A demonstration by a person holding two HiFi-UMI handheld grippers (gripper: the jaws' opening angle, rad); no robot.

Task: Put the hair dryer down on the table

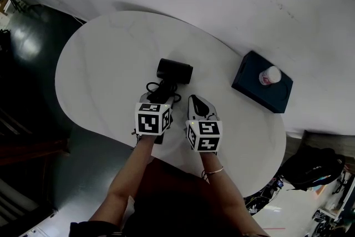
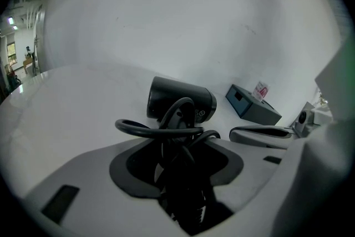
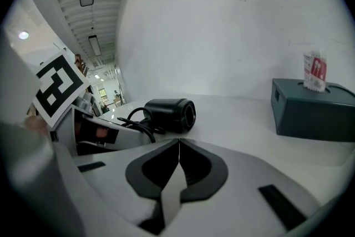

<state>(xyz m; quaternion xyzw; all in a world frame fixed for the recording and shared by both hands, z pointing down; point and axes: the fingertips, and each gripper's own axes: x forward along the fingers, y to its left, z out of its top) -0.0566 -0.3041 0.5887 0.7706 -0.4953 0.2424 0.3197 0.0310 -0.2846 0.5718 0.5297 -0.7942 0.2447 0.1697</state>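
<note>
Left gripper (image 1: pixel 162 92), centre of the head view: jaws clamped on the handle of the black hair dryer (image 1: pixel 175 71), cord (image 2: pixel 155 127) looped at the grip. Barrel appeared to rest on the white table (image 1: pixel 100 64), just above the gripper. Right gripper (image 3: pixel 178 144) just beside, right of it: jaws together, empty. Dark box (image 1: pixel 260 83) at the table's right edge.

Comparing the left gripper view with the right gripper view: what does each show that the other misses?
Left gripper view only: the left gripper closed on the handle of the hair dryer, with the cord looped over its jaws. Right gripper view only: that the right gripper is shut and empty, the dryer's open barrel end, and the left gripper's marker cube. Both: the dryer's barrel resting on the white table, and the dark box behind it.
</note>
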